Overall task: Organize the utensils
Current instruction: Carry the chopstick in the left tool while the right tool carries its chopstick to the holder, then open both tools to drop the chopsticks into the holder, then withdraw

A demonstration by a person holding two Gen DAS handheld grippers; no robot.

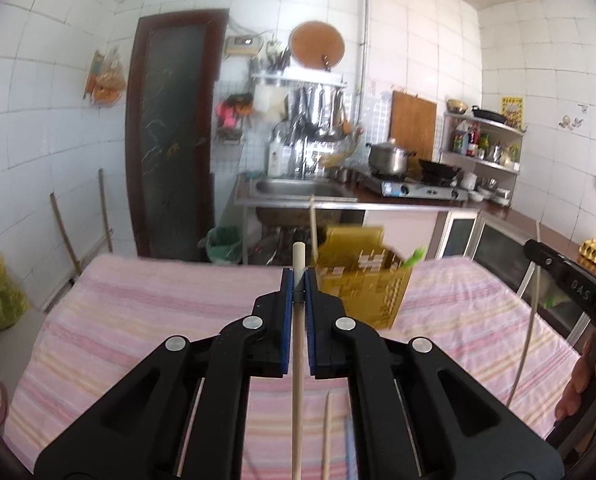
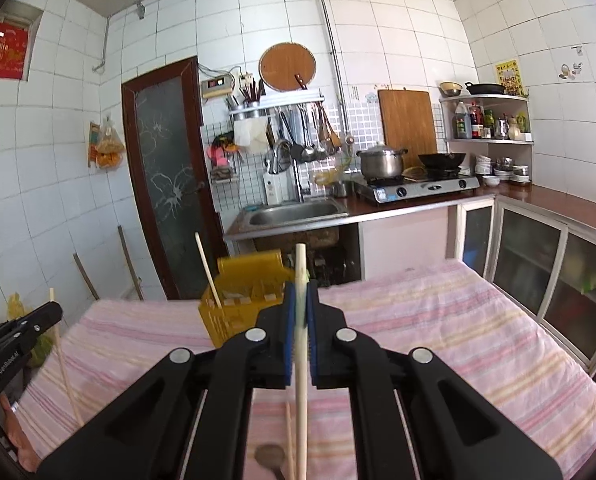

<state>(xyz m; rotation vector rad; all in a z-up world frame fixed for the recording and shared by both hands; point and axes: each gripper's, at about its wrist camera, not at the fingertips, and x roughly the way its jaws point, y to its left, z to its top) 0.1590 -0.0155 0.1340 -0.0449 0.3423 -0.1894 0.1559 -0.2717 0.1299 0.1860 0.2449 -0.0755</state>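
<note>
While both tools hang above the table with its pink striped cloth, each is clamped on a utensil. Left gripper: blue pads pinched on a round pale wooden chopstick, tip poking out past the jaws. Right gripper: pads closed on a pale cream chopstick, likewise standing proud of the jaws. Yellow slotted plastic utensil basket sits on the cloth just beyond; one wooden chopstick leans upright inside it. Another loose wooden chopstick lies on the cloth below the left tool.
</note>
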